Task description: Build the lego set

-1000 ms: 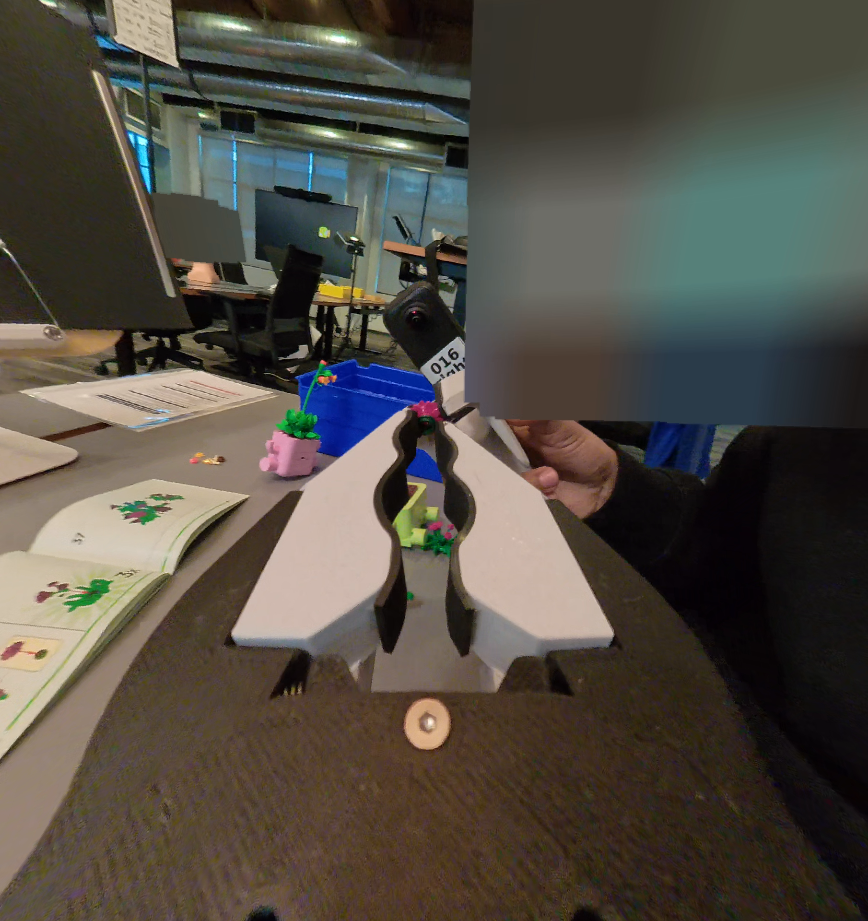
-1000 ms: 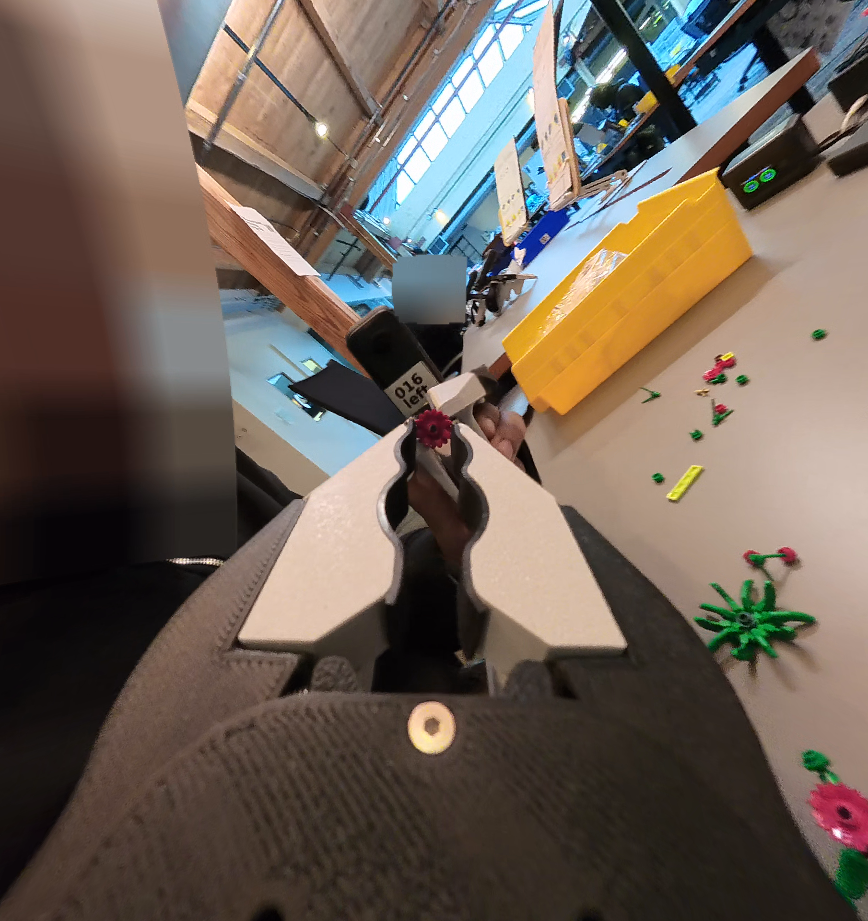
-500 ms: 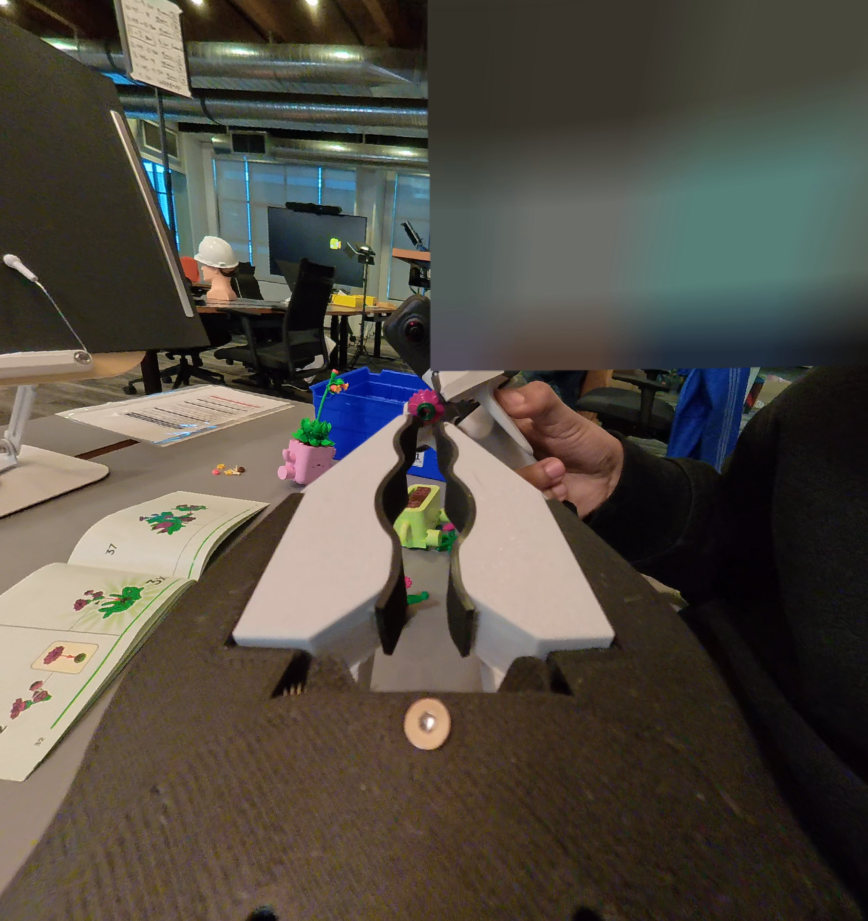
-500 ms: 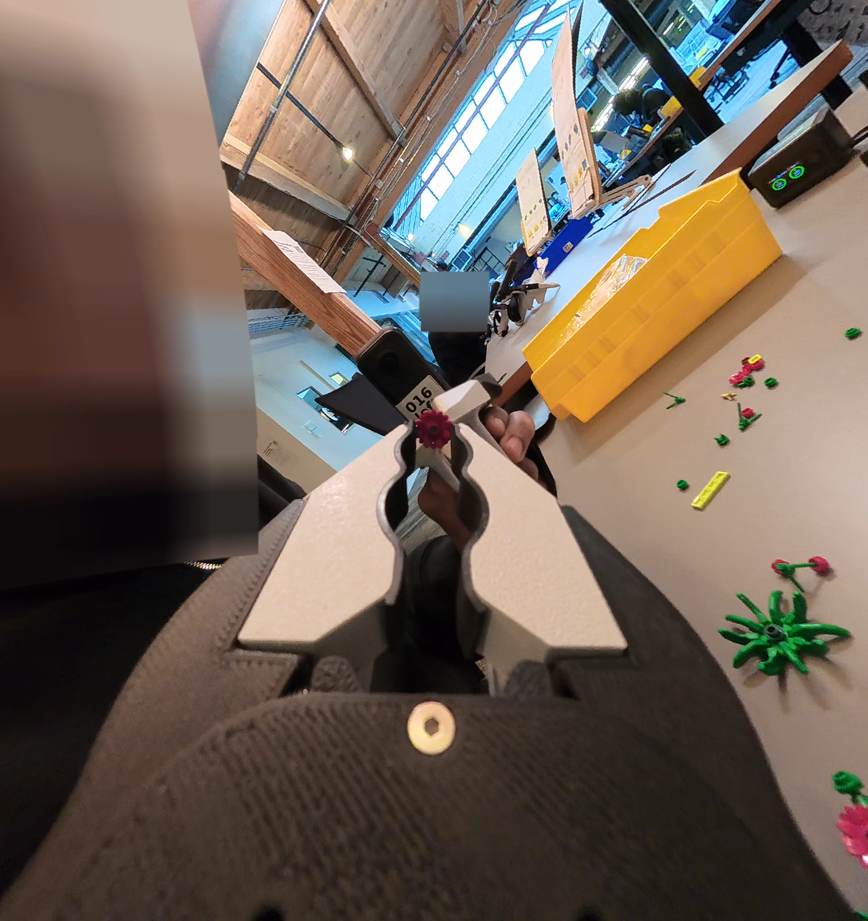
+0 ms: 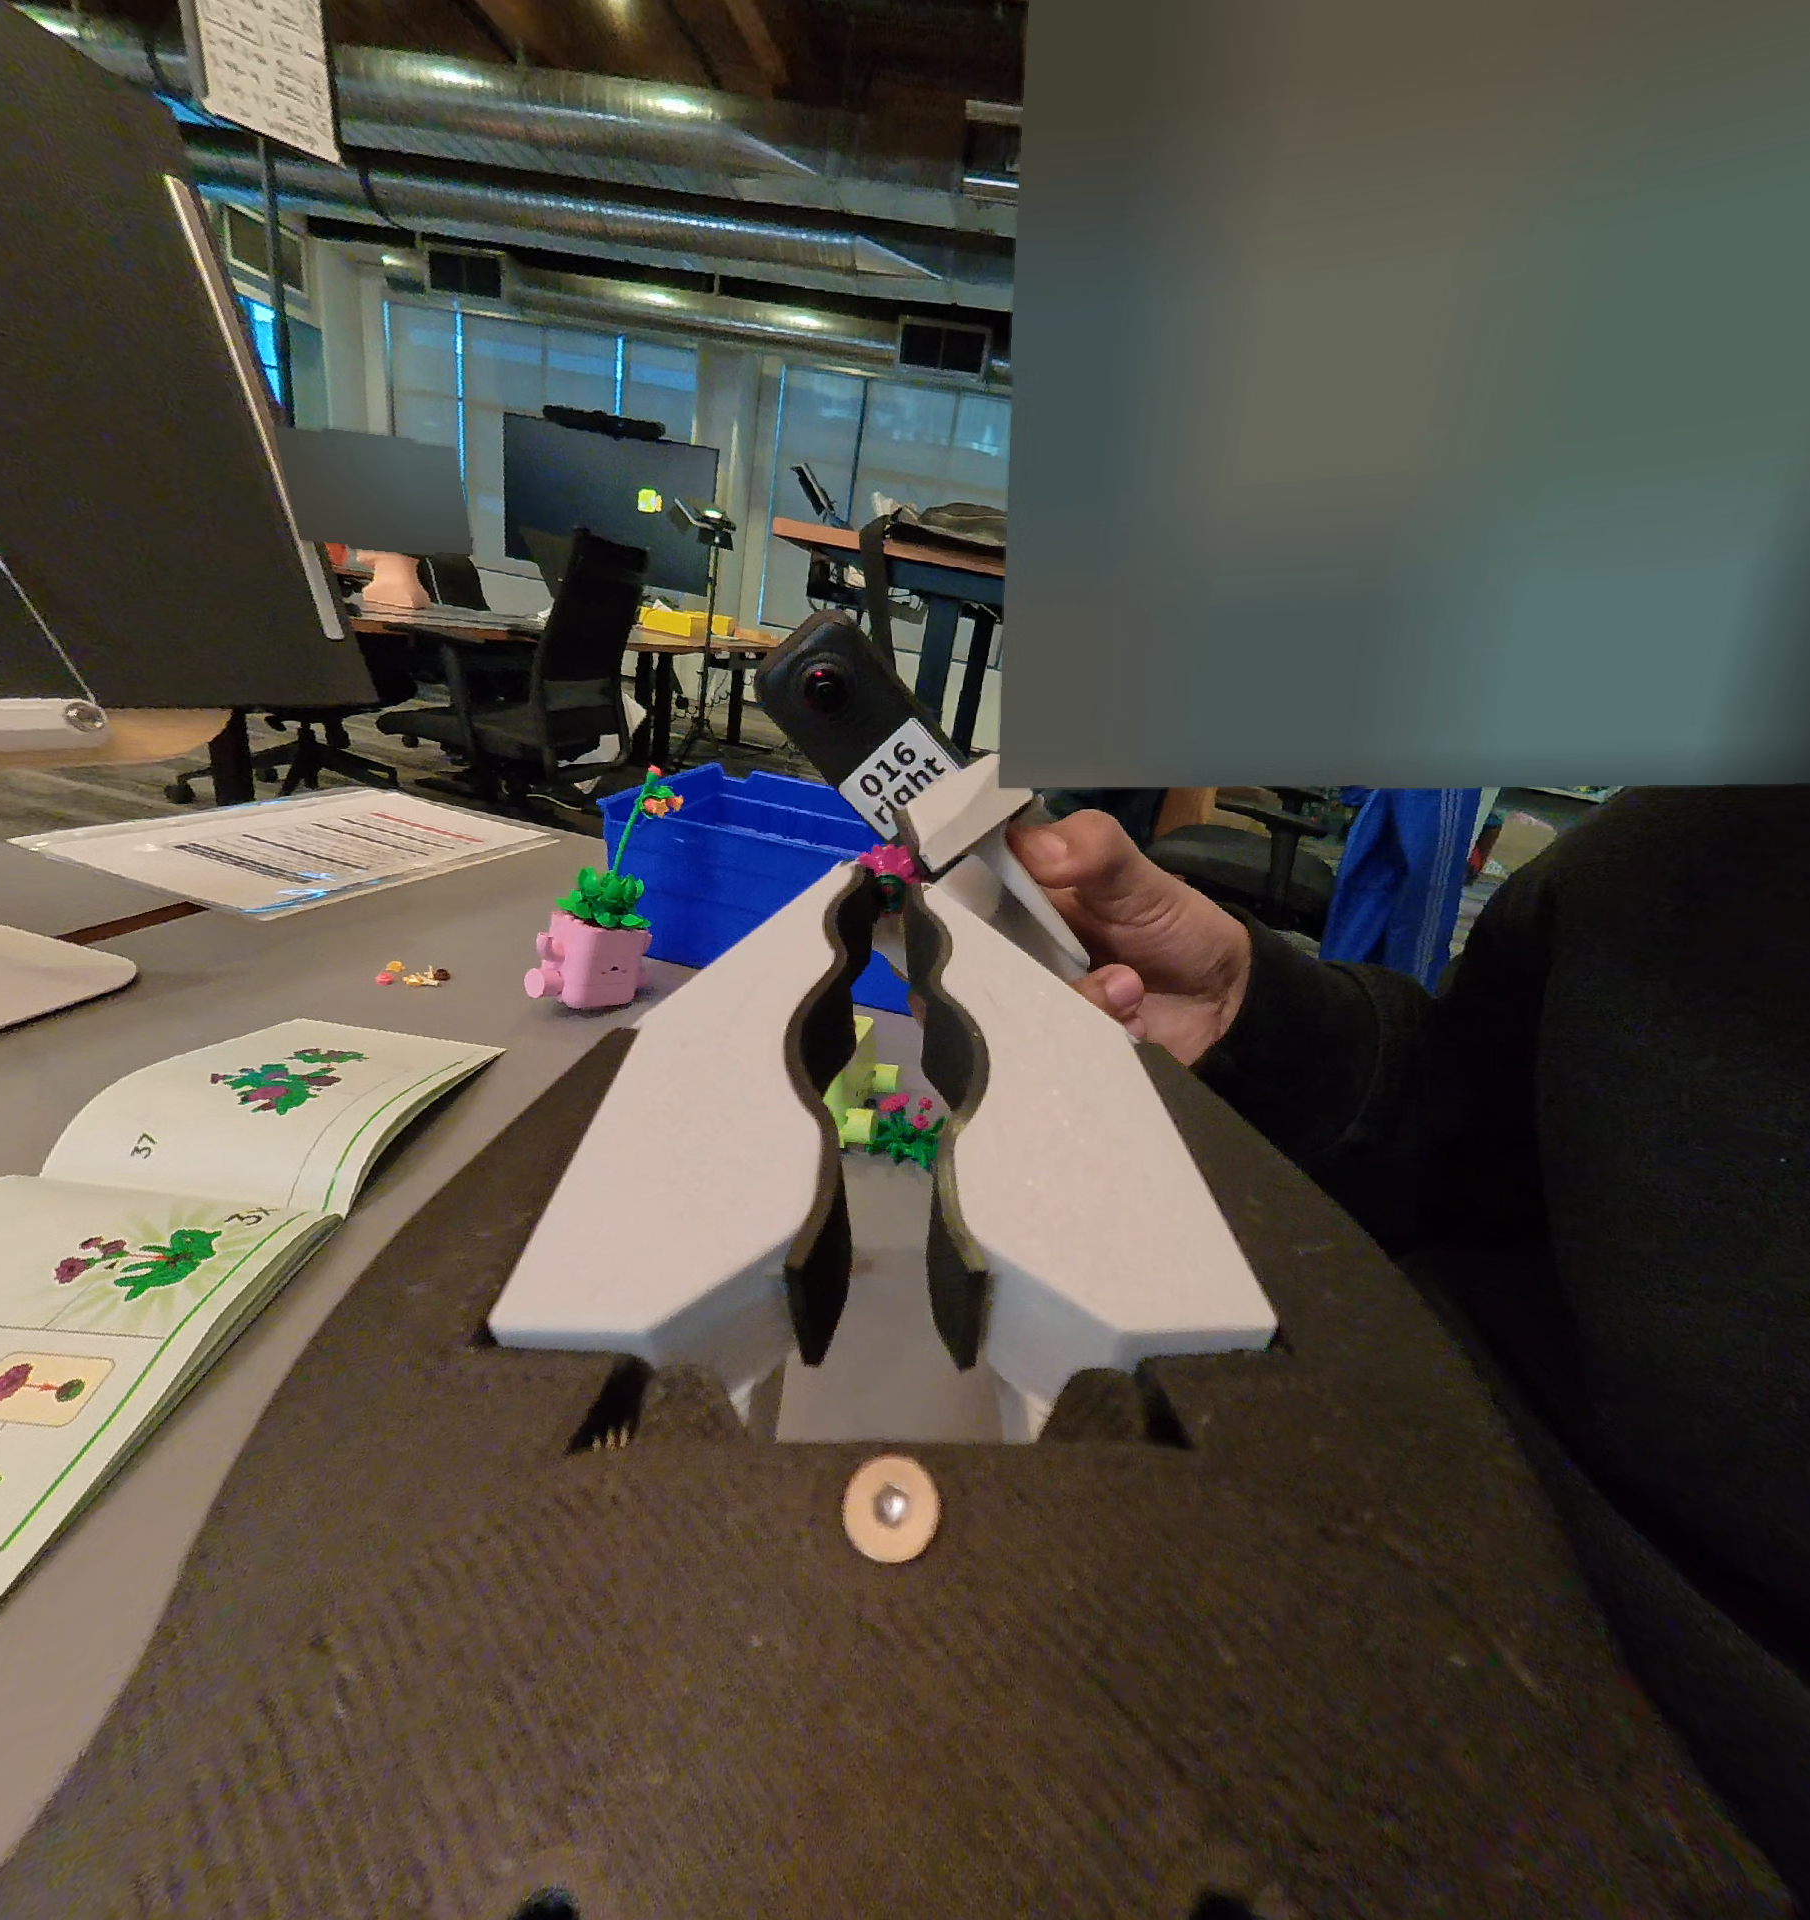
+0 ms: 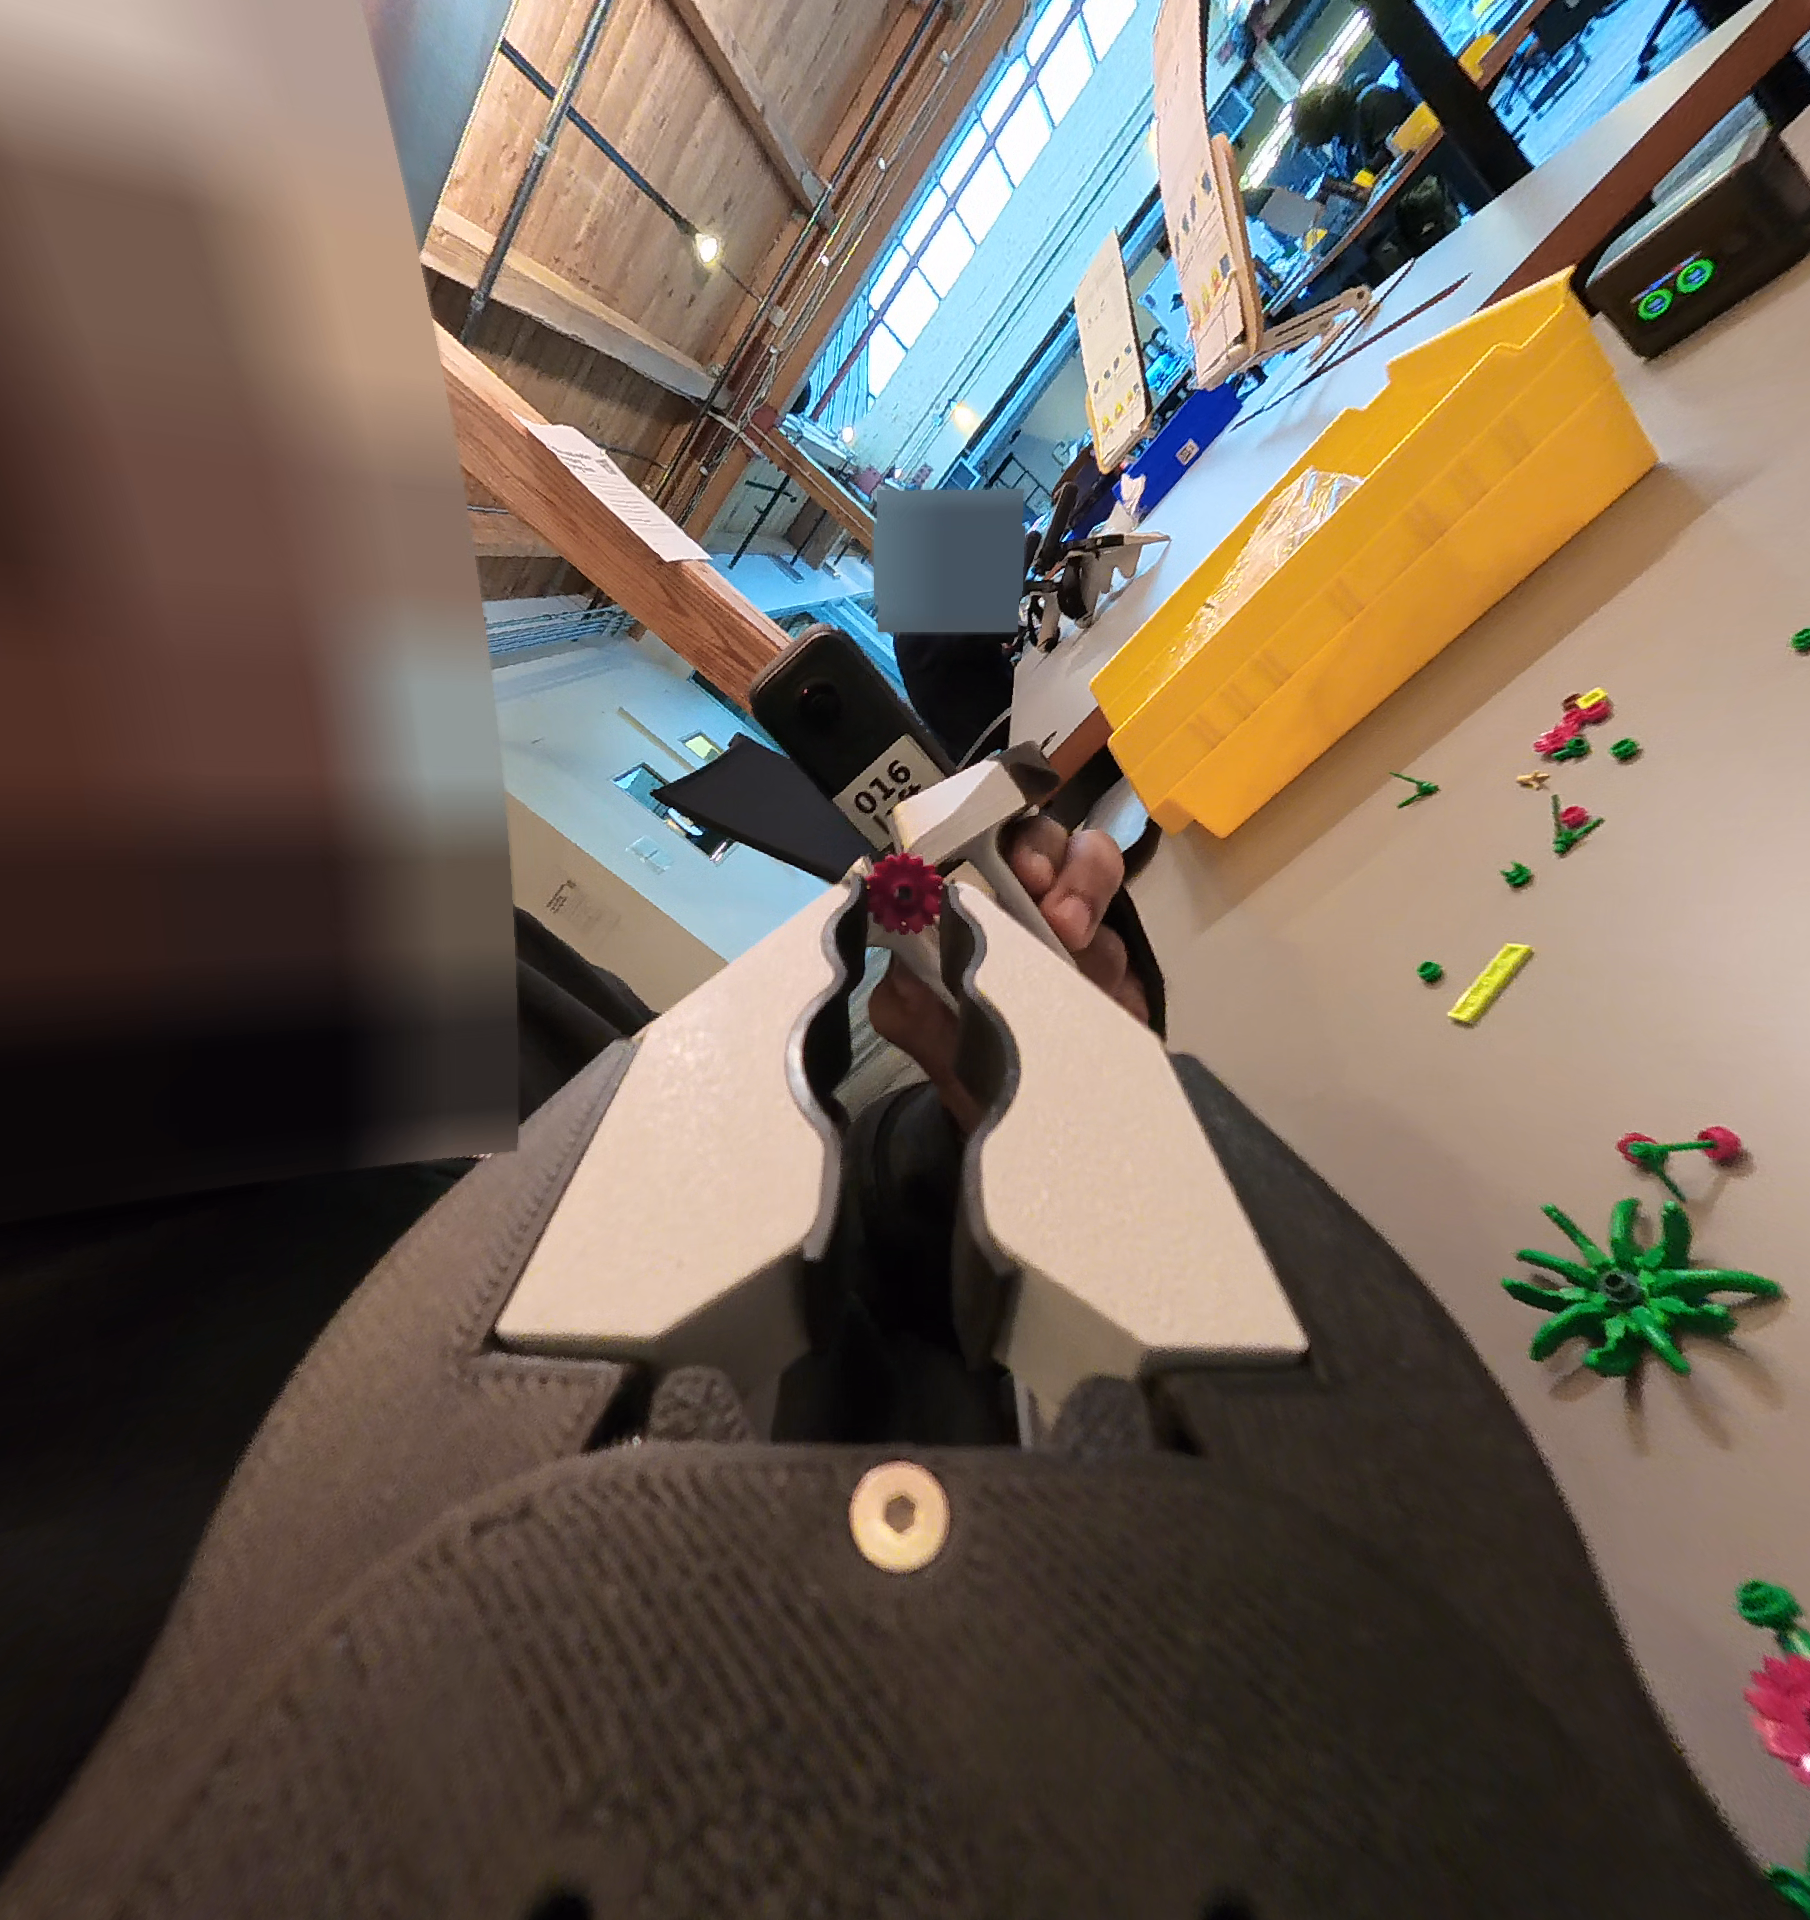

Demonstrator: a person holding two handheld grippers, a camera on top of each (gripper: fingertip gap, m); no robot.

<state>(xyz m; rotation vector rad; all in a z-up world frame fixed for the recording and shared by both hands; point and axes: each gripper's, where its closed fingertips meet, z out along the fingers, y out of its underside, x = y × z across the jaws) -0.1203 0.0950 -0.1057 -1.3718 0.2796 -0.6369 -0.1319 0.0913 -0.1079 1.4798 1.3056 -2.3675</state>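
My left gripper is shut on a small dark stem piece, held in the air above the table. A magenta flower sits at its tip. My right gripper is shut on that magenta flower. The two grippers meet tip to tip. The right gripper shows in the left wrist view, coming in from the upper right, held by a hand. A pink pot with a green plant and a lime pot with a small flowered plant stand on the table.
An open instruction booklet lies at the left, with a blue bin behind the pots. In the right wrist view, a yellow bin, a green leafy piece, a lime plate and several loose flower pieces lie on the table. My left and right fingertips are right by each other.
Both grippers stay shut and tip to tip around the flower. The pair has shifted a little, and the right gripper's view has turned slightly.
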